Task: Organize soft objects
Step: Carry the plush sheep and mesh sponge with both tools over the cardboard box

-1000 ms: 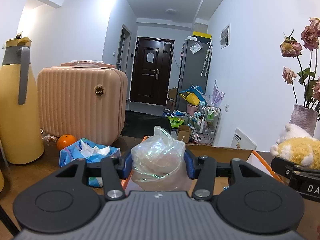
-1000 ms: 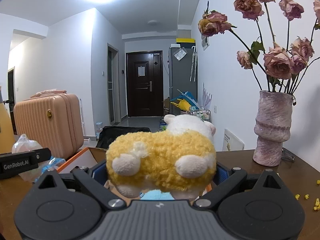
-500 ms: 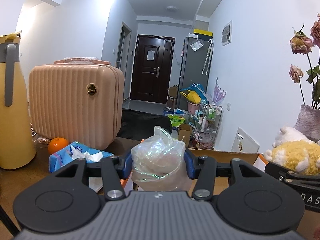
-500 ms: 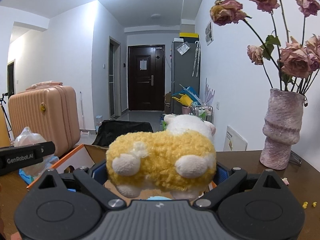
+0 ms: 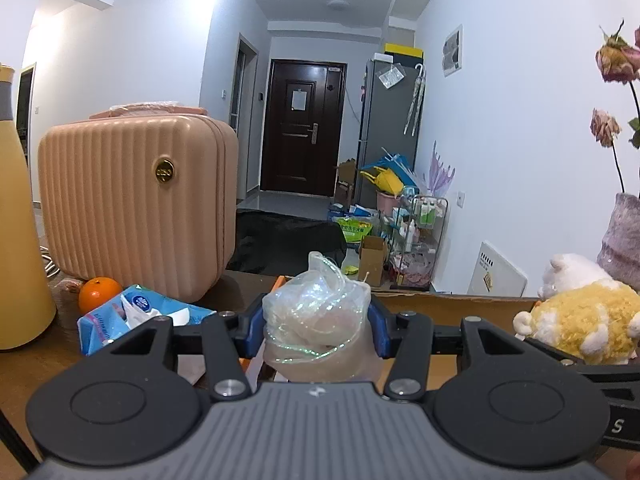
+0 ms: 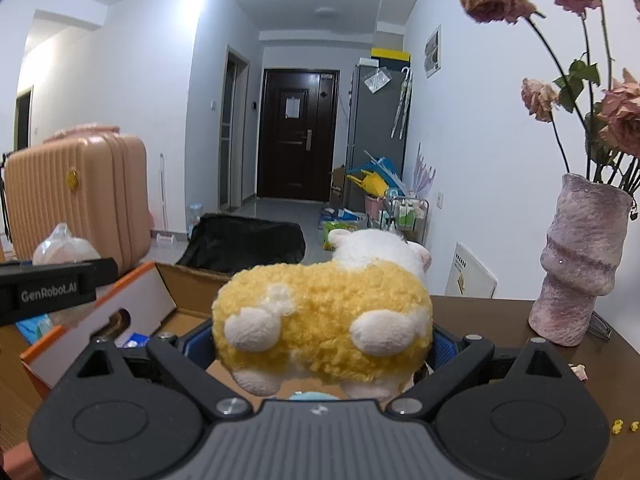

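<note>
- Carrying both softies over the cardboard box [image 6: 168, 292] — our left gripper [image 5: 316, 330] is clamped on the crinkly plastic bag [image 5: 316, 316], right gripper [image 6: 322, 344] squeezing the plush toy [image 6: 324, 320].
- We'd lower each one just below its gripper before letting go — the light bag could spring out.

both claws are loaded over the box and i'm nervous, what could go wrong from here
The left claw pinches only thin crinkled film of the bag, which could slip or tear. The right claw carries the plush near the vase; a wide swing could tip it.

wooden table [image 6: 500, 320], vase [image 6: 580, 264], suitcase [image 5: 136, 204], seemingly orange [image 5: 99, 292]
</note>
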